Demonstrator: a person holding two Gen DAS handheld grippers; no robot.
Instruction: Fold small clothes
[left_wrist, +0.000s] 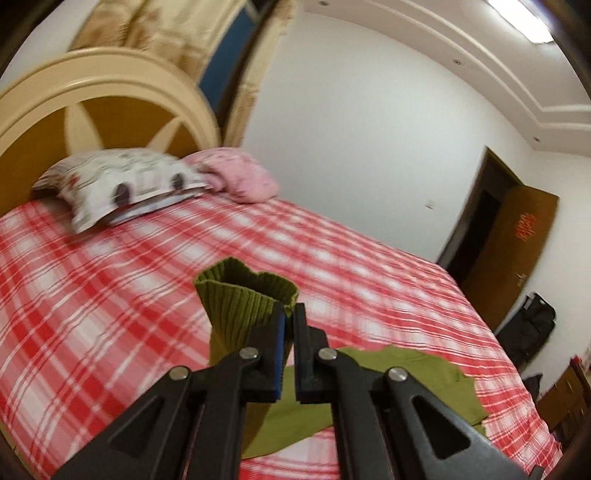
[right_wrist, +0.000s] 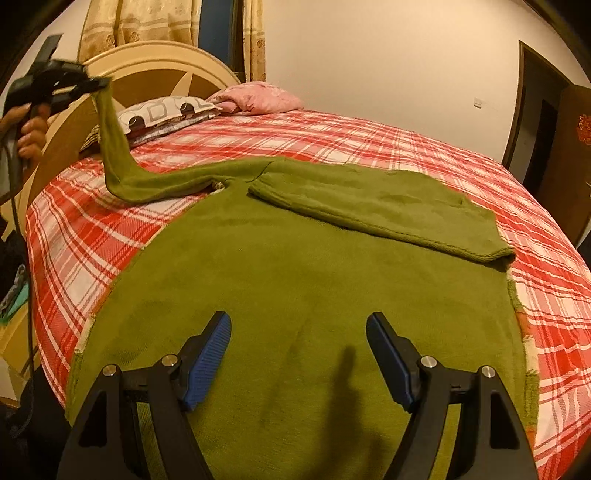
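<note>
A green knitted sweater (right_wrist: 295, 280) lies spread flat on a bed (right_wrist: 461, 155) covered with a red-and-white checked sheet, its body toward the near edge and its neck toward the headboard (right_wrist: 155, 70). One sleeve (right_wrist: 388, 218) is folded across the chest and rests flat, its cuff lying near the sweater's side edge. The other sleeve (right_wrist: 114, 147) is raised off the bed: it runs from the shoulder along the sheet, then rises steeply to the left hand-held gripper (right_wrist: 105, 82), held up in front of the headboard by a hand (right_wrist: 31, 136) gripping its handle. The left hand-held gripper (left_wrist: 290, 314) is clenched on the ribbed cuff (left_wrist: 243, 299) of that sleeve; in the left wrist view the cuff stands above and to the left of the closed fingers, with the rest of the sleeve hanging below them. The right hand-held gripper (right_wrist: 299, 325) is released, its blue-padded fingers (right_wrist: 207, 354) spread wide above the lower body of the sweater with nothing between them; whether the tips touch the fabric cannot be told. At the head of the bed lie a patterned pillow (right_wrist: 166, 114) and, just beside it, a pink pillow (right_wrist: 258, 96). Curtains (right_wrist: 140, 26) hang behind the headboard, and a brown door (right_wrist: 569, 147) stands open at the right of the room.
</note>
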